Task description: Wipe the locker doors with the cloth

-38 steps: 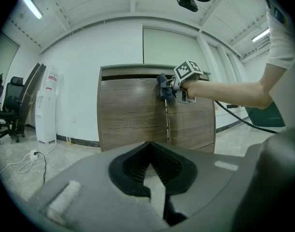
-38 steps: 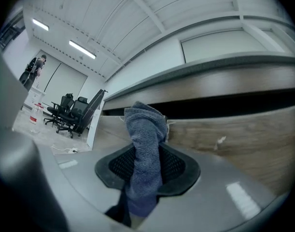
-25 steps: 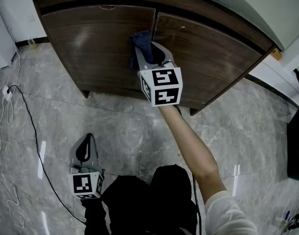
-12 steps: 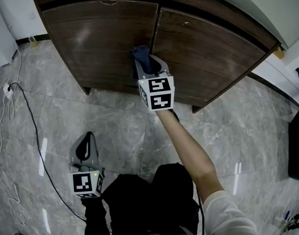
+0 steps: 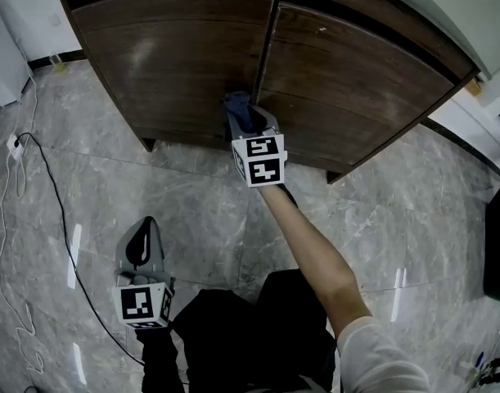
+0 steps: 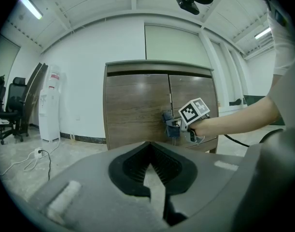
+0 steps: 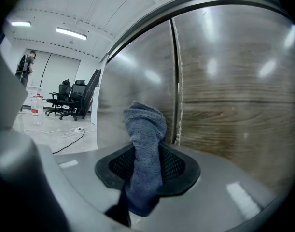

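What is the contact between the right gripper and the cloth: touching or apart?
Touching. The right gripper view shows the right gripper shut on the cloth, which runs up between its jaws, pressed by both pads.

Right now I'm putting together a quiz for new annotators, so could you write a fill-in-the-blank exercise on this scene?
The right gripper clamps a blue-grey ____.
It presses that against the locker near the seam between its ____ doors.
The left gripper hangs low with ____ between its jaws.
Missing words: cloth; two; nothing.
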{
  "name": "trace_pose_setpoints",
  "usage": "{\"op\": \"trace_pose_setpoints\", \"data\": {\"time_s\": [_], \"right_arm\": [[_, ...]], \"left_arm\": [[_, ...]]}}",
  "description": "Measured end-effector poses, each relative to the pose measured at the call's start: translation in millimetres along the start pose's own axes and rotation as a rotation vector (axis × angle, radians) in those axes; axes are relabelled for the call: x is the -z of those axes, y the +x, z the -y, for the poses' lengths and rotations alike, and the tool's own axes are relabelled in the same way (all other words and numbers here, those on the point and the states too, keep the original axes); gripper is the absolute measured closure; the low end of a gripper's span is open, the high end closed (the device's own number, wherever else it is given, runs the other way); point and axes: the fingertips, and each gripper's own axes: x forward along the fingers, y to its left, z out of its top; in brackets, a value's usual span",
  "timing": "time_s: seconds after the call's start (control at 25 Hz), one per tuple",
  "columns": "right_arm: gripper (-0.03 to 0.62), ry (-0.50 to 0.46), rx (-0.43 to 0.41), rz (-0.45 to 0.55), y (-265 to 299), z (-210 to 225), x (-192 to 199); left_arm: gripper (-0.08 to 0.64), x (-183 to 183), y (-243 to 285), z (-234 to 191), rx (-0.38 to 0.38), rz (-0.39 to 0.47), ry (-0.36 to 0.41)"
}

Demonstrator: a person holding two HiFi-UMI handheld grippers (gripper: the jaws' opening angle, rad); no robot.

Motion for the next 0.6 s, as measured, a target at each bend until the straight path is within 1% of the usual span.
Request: {"op": "trace_pose_setpoints", "data": {"time_s": [0.12,0.24,0.6], "right_arm": [[0.476,0.011,0.002,-0.036,4.4,-2.0,19.9],[0.476,0.017,0.000,-0.064,9.2,-4.0,37.7],[0.476,0.027,-0.017,-0.137,24.0,-15.0,82.2]], "left_arm": [[0.557,-1.2,-0.4,-2.3,-0.006,-0.011,-0.003],[0.557,5.8,-0.8,-6.4,-0.008,-0.008,0.004],[0.557,9.6,1.8,-10.4,-0.012,-0.021,0.001]]}}
